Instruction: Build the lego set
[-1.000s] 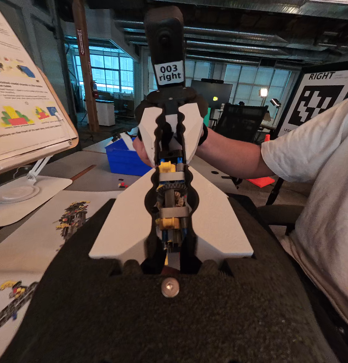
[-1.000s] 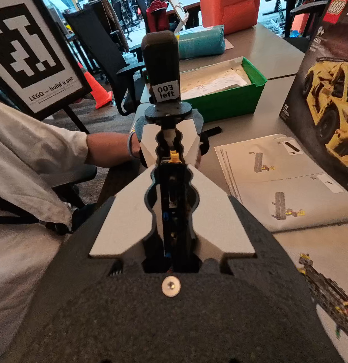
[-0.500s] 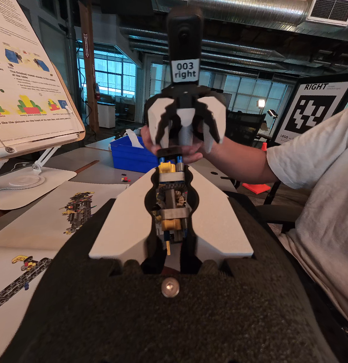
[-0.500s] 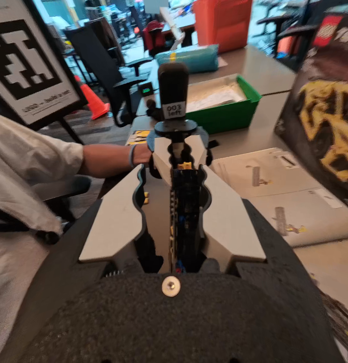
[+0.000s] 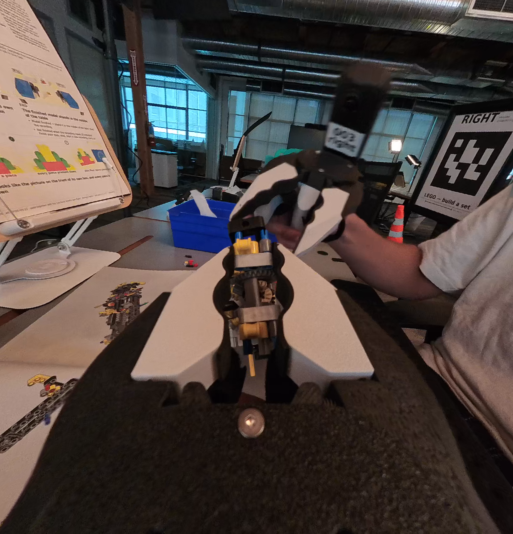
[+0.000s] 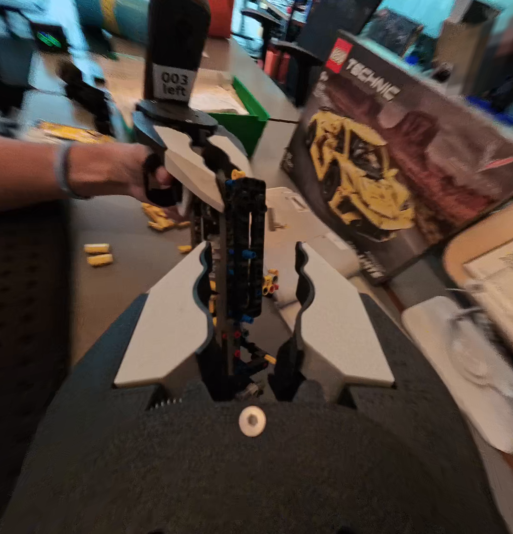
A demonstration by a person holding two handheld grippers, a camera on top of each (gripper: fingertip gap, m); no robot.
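Now that the right gripper [image 6: 252,277] has spread its fingers and drawn back, the handover reads as finished: a second ago both tools were clamped end to end on the Technic chassis assembly [image 5: 253,291], and at this moment only the left gripper [image 5: 253,289] grasps it, white fingers closed tight on its grey, yellow and blue middle at the centre of the left wrist frame. My judgement is that the right tool is freed to fetch the next part. Beyond the model's black top end in that view, the right gripper [image 5: 290,208] hangs tilted in the upper right, released and holding nothing, with a blue bin [image 5: 197,228] and a propped instruction sheet [image 5: 47,121] farther back at left. Only the right wrist view, though blurred, shows the assembly's other face: a long black beam frame [image 6: 243,248] with blue pins standing upright between the parted fingers without touching them. Behind it lie loose yellow pieces [image 6: 97,254] at mid left, the set's box [image 6: 394,161] at upper right, and a green bin [image 6: 246,121] near the top.
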